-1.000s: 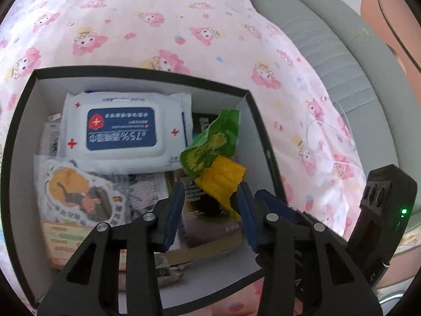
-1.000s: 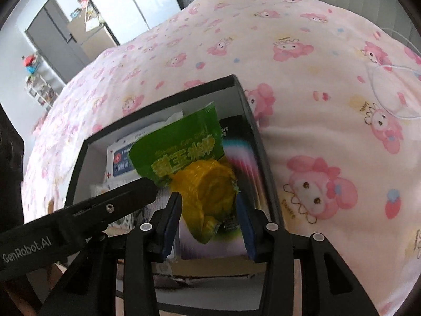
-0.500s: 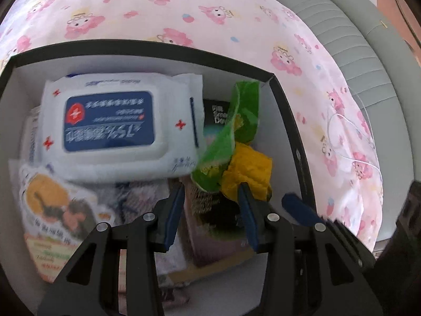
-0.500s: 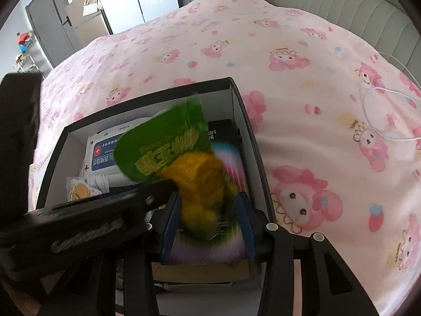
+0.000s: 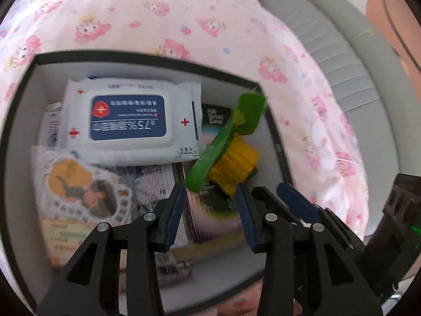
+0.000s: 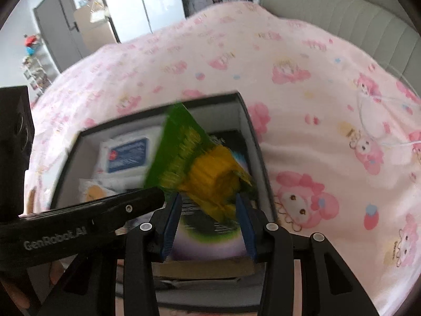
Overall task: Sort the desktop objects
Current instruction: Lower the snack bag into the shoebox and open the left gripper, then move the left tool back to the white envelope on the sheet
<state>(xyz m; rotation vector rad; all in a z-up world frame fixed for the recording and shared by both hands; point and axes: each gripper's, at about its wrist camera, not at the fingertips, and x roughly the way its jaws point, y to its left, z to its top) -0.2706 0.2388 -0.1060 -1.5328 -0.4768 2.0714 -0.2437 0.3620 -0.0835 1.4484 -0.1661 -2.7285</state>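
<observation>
The green-and-yellow plastic snack packet (image 6: 202, 176) hung over the black-rimmed box (image 6: 252, 142), its blurred lower end between the right gripper (image 6: 208, 221) pads, grip unclear, while the left gripper (image 5: 210, 210) gaped empty above the white wipes pack (image 5: 129, 121).

Pink cartoon-print bedspread (image 6: 302, 60), grey padded headboard (image 5: 339, 50), grey door (image 6: 56, 34), bright daylight.

Snack pkt (image 6: 200, 168) now tilted, over box (image 6: 247, 121).

Wipes pack (image 5: 129, 121) in box (image 5: 147, 62) on bedsheet (image 5: 158, 13), left of snack packet (image 5: 231, 152).
</observation>
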